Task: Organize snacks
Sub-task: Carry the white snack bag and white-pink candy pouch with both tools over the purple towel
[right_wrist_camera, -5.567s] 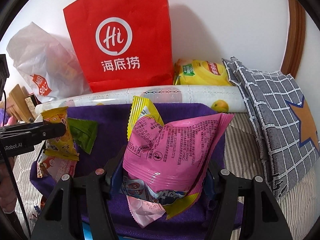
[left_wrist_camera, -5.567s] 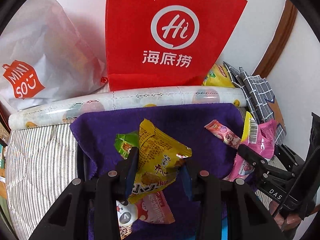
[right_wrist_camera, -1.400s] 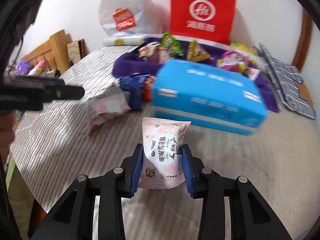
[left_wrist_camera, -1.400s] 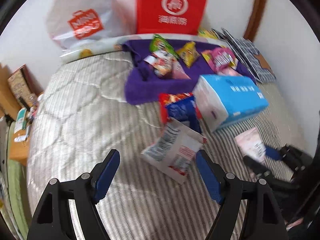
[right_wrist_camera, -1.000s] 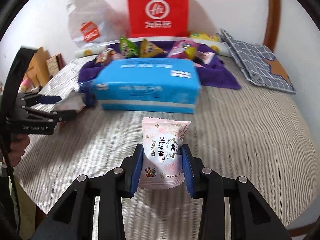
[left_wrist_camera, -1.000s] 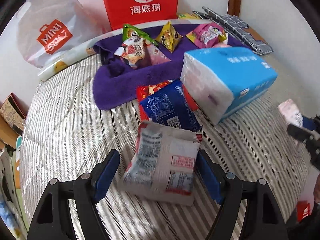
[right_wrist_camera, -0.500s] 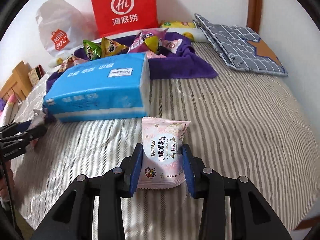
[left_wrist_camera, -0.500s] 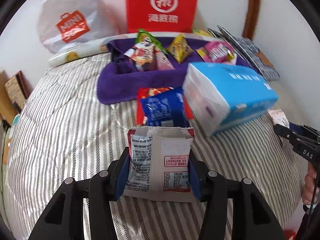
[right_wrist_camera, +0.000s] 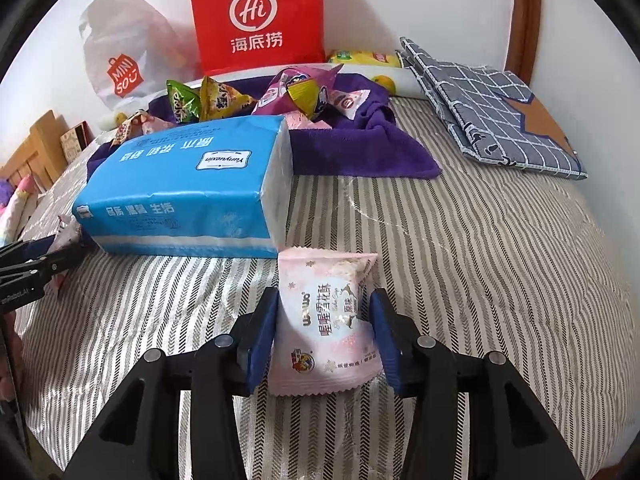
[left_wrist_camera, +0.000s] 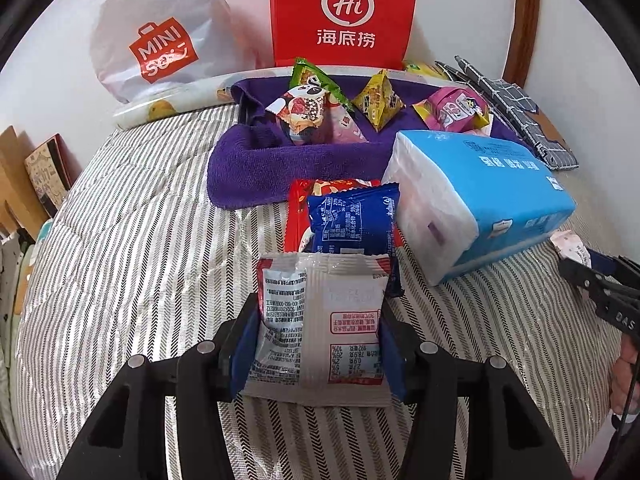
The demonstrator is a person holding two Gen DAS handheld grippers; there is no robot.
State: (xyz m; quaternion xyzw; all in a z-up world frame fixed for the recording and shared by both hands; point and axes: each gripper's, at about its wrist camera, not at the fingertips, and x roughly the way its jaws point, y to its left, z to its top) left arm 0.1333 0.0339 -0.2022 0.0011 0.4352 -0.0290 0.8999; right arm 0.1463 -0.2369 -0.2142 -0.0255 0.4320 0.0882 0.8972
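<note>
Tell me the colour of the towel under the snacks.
Purple towel; clearest in the left wrist view.

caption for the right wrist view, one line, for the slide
Right gripper opening around a pink snack packet on the striped bedcover, beside a blue tissue pack.

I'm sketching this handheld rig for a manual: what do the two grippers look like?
Both look alike: the left gripper and the right gripper have matte black, angular linkage arms with silver pivot bolts and blue pads lining the jaws. Seen side-on, the right one shows white letters "DAS" on its black body, and a thin black cable hangs beside it.
</note>
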